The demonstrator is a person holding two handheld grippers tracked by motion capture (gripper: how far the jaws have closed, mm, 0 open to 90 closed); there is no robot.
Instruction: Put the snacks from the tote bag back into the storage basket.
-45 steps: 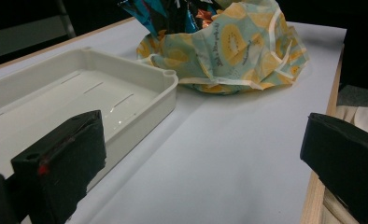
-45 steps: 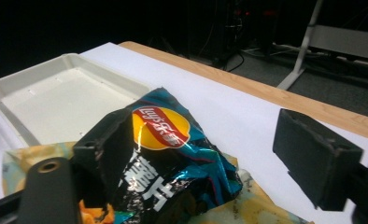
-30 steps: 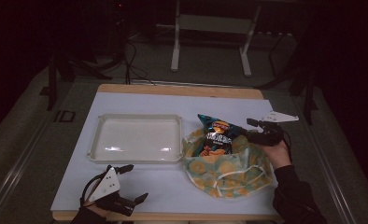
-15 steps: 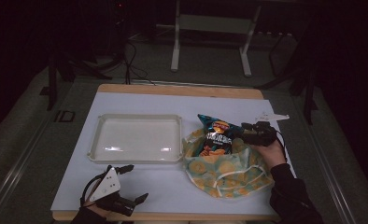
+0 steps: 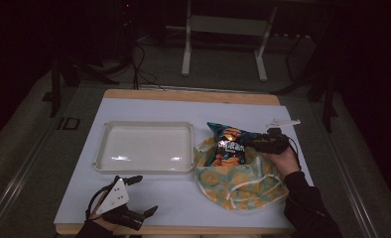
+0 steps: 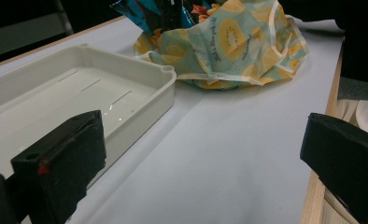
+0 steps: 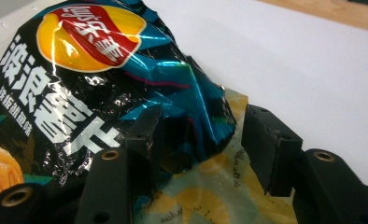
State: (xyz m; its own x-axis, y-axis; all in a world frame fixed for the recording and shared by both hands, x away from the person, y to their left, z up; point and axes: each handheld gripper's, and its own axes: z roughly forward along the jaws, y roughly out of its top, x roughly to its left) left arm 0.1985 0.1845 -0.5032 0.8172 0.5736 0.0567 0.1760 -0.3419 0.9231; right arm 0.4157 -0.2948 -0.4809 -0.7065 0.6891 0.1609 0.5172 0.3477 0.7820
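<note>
The right hand-held gripper [image 7: 198, 135] had its jaws around a corner of the shiny blue-and-black crisp bag [image 7: 93, 79] in the yellow-patterned cloth bag [image 5: 238, 181], not squeezed tight, while the left hand-held gripper [image 5: 144, 196] stayed wide apart over the counter [image 5: 183, 208].

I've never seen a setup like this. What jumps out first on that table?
The shiny chip bag catches the eye first, lying on a yellow-patterned cloth bag at the table's right. The right gripper has its jaws around the chip bag's edge, though a gap shows on one side. Left of that sits an empty white tray, and the left gripper waits open near the table's front edge.
</note>
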